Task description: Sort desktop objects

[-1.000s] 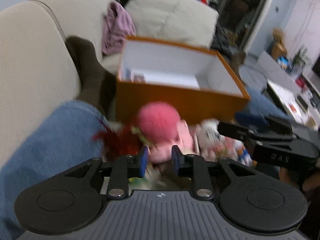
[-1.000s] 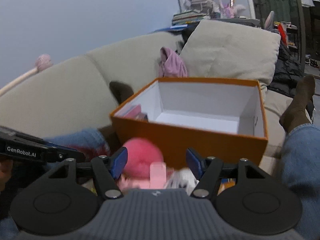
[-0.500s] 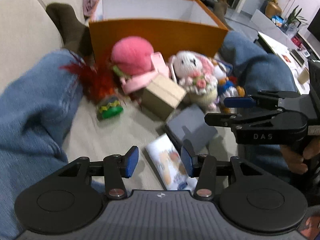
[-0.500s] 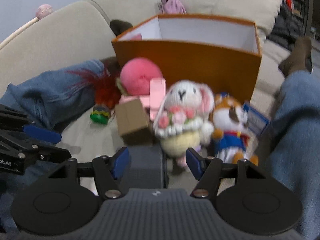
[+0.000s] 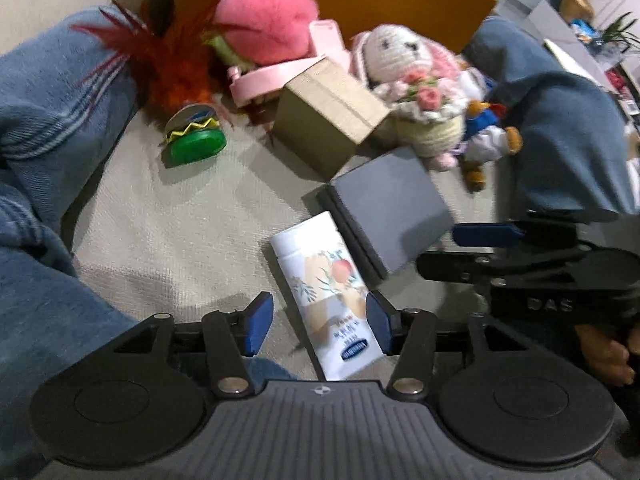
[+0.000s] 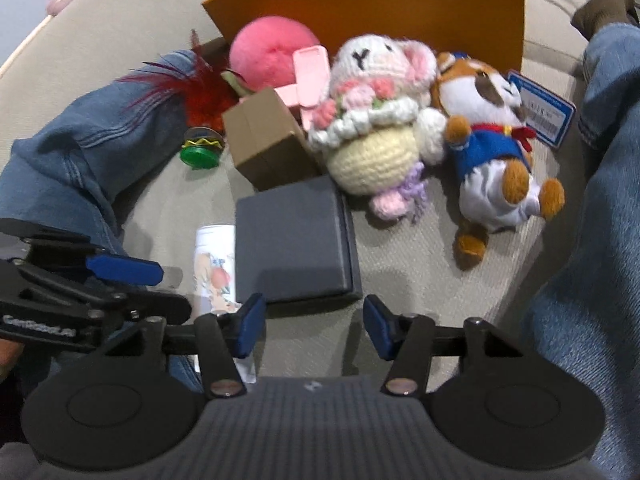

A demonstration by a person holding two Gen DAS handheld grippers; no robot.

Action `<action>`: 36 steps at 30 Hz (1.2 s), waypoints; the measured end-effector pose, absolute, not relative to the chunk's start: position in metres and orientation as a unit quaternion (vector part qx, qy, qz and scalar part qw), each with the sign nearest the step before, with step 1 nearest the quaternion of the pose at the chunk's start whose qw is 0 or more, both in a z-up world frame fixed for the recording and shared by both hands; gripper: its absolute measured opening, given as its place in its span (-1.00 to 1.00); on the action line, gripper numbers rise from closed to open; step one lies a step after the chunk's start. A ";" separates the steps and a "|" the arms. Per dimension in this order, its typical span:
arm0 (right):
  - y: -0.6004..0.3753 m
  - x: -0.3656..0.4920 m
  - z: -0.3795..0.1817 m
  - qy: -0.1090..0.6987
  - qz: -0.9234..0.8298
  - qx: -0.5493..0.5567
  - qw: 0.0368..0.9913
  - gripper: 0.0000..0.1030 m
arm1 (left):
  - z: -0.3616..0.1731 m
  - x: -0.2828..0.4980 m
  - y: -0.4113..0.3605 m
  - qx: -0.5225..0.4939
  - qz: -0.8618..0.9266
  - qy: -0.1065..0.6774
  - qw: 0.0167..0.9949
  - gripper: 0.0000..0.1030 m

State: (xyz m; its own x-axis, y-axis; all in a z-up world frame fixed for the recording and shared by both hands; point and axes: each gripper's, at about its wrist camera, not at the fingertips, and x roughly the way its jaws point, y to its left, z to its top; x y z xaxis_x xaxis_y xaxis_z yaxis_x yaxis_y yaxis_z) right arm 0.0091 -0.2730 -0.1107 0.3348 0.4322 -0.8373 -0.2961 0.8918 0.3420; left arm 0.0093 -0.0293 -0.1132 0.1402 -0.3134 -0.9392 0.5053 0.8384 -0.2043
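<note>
**Both grippers open over the pile, nothing taken**

With the orange box (image 6: 372,8) at 12 o'clock, your pile lies on the sofa cushion (image 5: 180,220) before it. Grey case (image 6: 292,240): stiff, flat, probably smooth; take it across its short edges. Crochet bunny (image 6: 372,128) and dog plush (image 6: 492,152): soft, light, squeeze the body. Cardboard box (image 5: 328,116): light, crushable. White bottle (image 5: 324,292): rigid, may roll; grip mid-body. Left gripper (image 5: 320,328) is spread wide around the bottle at 6 o'clock, holding nothing; right gripper (image 6: 312,328) is spread, empty, just short of the case. Gripper bodies read "DAS" and "GenRobot.AI"; bottle label unreadable.
</note>
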 end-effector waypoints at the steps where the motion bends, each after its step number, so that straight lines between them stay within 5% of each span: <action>1: -0.275 0.010 -0.111 0.531 0.218 0.068 0.816 0.13 | -0.116 0.011 -0.030 0.080 -0.264 0.598 0.753 0.16; 16: -0.290 0.028 -0.107 0.514 0.189 0.118 0.828 -0.16 | -0.106 0.019 -0.045 0.001 -0.311 0.575 0.757 0.16; 36: -0.293 0.025 -0.101 0.496 0.171 0.083 0.847 -0.19 | -0.132 0.041 -0.057 -0.045 -0.283 0.602 0.745 0.10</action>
